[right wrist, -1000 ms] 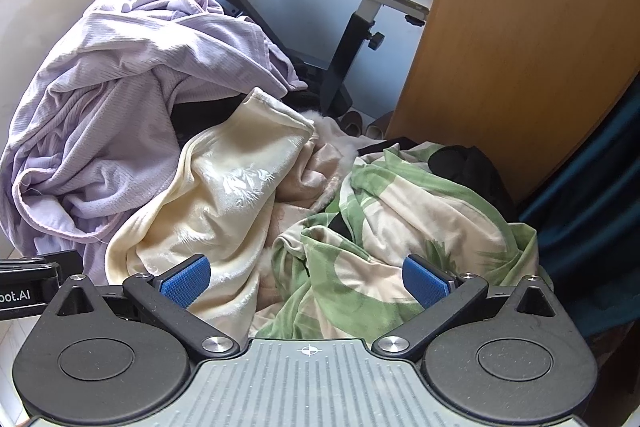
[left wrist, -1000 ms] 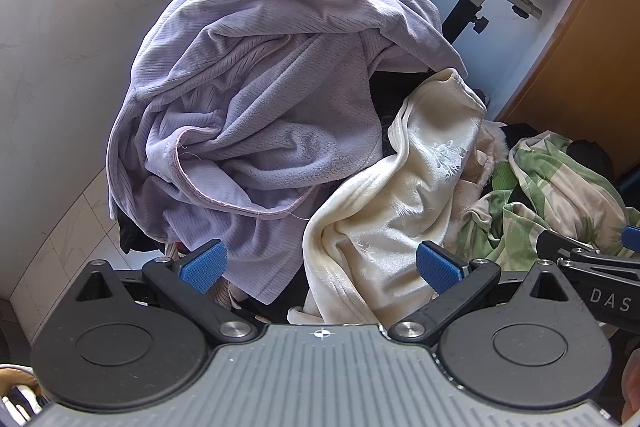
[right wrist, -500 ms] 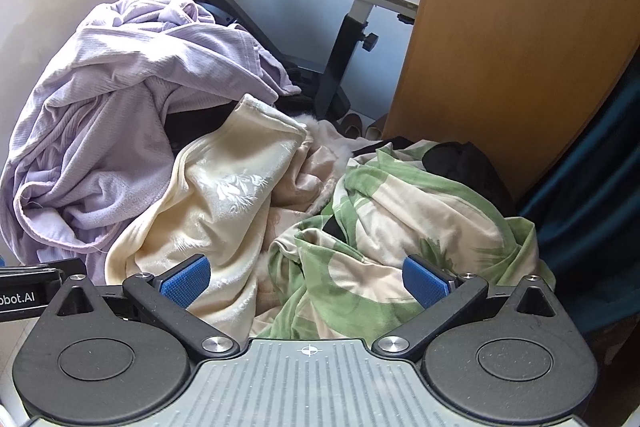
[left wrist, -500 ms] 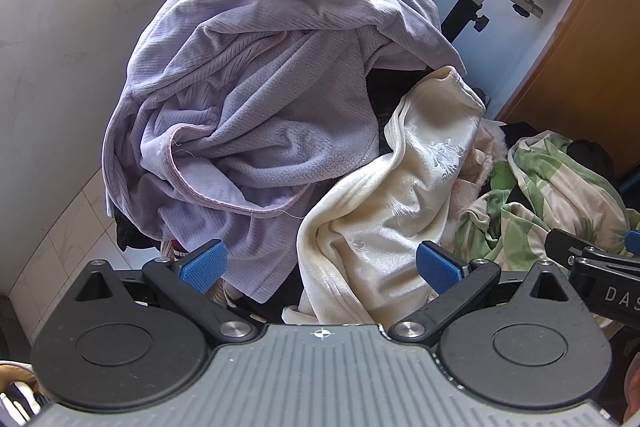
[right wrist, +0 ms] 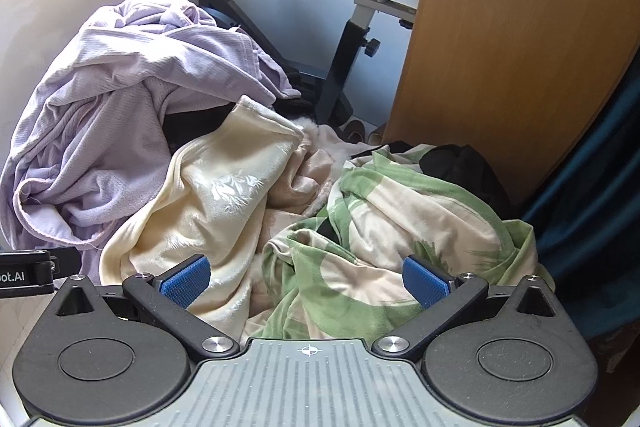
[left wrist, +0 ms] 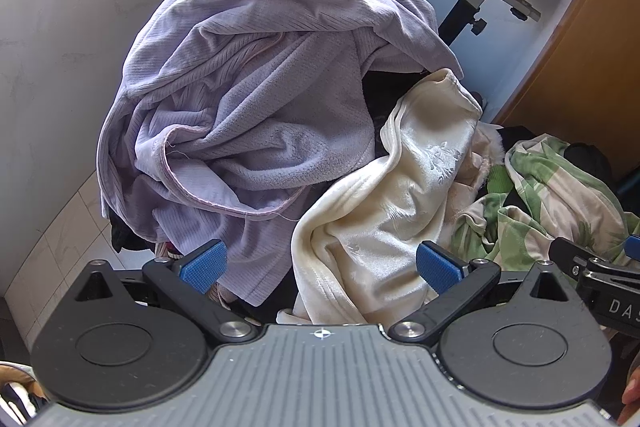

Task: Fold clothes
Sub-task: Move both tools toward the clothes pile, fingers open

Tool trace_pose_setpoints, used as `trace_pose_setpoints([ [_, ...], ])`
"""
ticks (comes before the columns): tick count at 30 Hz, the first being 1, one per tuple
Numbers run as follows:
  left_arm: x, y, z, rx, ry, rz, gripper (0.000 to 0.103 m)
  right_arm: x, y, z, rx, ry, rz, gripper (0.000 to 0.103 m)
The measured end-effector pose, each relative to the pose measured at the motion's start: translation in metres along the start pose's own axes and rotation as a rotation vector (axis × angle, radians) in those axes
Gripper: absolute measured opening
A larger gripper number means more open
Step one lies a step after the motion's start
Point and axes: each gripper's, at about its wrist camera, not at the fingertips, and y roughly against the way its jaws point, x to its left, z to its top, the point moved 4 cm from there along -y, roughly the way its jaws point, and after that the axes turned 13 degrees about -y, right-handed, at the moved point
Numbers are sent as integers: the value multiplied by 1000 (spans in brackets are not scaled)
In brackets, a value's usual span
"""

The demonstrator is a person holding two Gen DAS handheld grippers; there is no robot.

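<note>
Since a second ago, the right claw (right wrist: 306, 277) has been drawn back and tilted up, so that more of the exercise bike (right wrist: 352, 39) and its handlebar is seen; the left claw (left wrist: 320, 263) has been shifted only slightly. Both claws are held wide open, with nothing between their blue pads, above a heap of unfolded clothes. A lilac fleece robe (left wrist: 256, 99) is piled highest, against a pale curved wall (left wrist: 60, 59). Just right of the robe, and touching it, a cream velvet garment (left wrist: 384, 203) is draped. Right of that, a green and beige patterned cloth (right wrist: 400, 211) is crumpled, with a black item (right wrist: 460, 163) at its far edge. Behind the heap, a wooden panel (right wrist: 520, 47) is set upright beside the bike, and dark blue fabric (right wrist: 592, 195) hangs at the panel's right. What surface lies under the heap cannot be told.
</note>
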Motion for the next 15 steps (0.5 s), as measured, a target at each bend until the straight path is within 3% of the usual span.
trace_pose_setpoints([
  [8,1,-3,-3,8,10,-2,103,-2,2,-3,-64,51,-28,102],
  [15,-4,-3,-4,7,-24,-7,103,-17,-7,-7,58,-119,39,102],
])
